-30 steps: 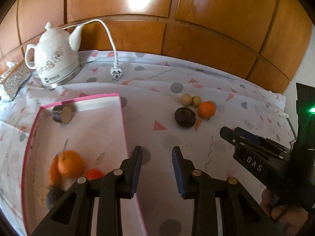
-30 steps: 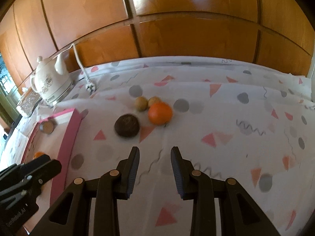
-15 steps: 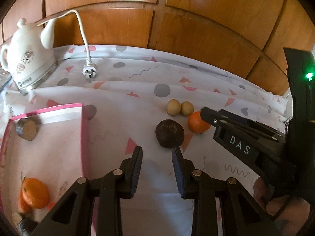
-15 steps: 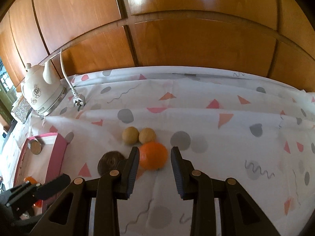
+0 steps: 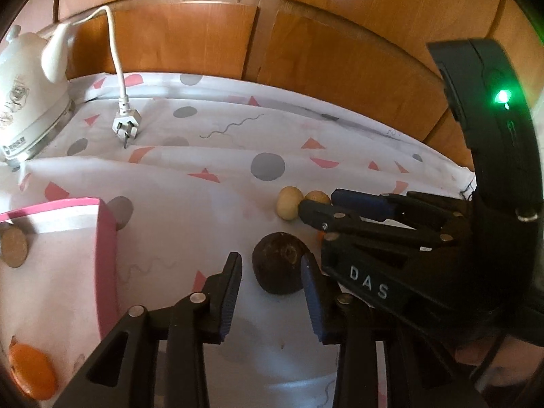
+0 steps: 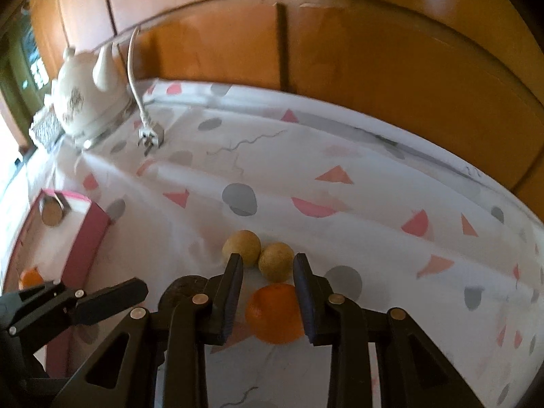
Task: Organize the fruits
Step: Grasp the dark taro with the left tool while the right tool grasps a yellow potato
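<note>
Partly done: two fruits already in the pink tray at lower left, four left on the counter mid-frame, left claw spread around the dark fruit, right claw spread around the orange.

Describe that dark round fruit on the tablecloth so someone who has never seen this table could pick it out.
Start at the pink-rimmed box on the patterned tablecloth and look to its right, where four fruits cluster. The dark round fruit lies nearest the box, between the left gripper fingers. Its neighbours are two small tan fruits and a bright orange; it alone is dull brownish-black.
</note>
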Available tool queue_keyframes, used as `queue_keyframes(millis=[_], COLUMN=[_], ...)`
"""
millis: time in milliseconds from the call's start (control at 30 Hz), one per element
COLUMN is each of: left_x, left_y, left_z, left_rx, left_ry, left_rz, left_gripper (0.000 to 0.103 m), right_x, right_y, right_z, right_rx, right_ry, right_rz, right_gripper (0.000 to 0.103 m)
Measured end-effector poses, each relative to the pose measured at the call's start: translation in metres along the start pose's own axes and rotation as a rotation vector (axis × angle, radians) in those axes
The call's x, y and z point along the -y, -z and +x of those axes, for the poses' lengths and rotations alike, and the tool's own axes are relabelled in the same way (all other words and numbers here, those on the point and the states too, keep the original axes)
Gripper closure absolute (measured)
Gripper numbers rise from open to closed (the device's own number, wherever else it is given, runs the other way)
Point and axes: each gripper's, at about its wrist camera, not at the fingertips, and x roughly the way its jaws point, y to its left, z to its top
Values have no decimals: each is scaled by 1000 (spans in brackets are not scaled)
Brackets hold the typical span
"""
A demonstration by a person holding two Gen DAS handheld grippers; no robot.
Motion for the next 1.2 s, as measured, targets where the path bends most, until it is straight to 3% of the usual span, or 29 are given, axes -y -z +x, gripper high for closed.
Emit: queue_keyframes(millis=[133,233,267,300,433,600,767,1000,1200], left_x=[-2,-2,-2,-2,0,0,1,1,-4], left_y=[-3,-6,-6,-6,-2,8,20,15,6], left_z=[7,13,15,17,13,2,-8,-2,9], left_rx=[5,-12,-22,-34,-37,-38,-51,-52,-57], left_ry=[11,43,58,94,112,127,136,110,105], left_rz=[-16,-38,-42,-53,-44,-54,-49,-55,-82], left_gripper=[57,57,59,68,69,75,75,71,59], right_x=[0,3,7,10,19,19,18,24,12], right_y=[-7,-8,-9,-10,-8,2,18,13,-2], right_z=[7,8,9,11,11,9,-7,-11,8], right_rx=[-34,-46,-56,-64,-80,-97,-99,-53,-59], right_ry=[-29,-50,-76,-97,-156,-157,-181,-124,-86], right_rz=[-33,-35,-21,-8,22,20,17,45,-2], right_gripper=[72,71,69,66,65,85,85,77,75])
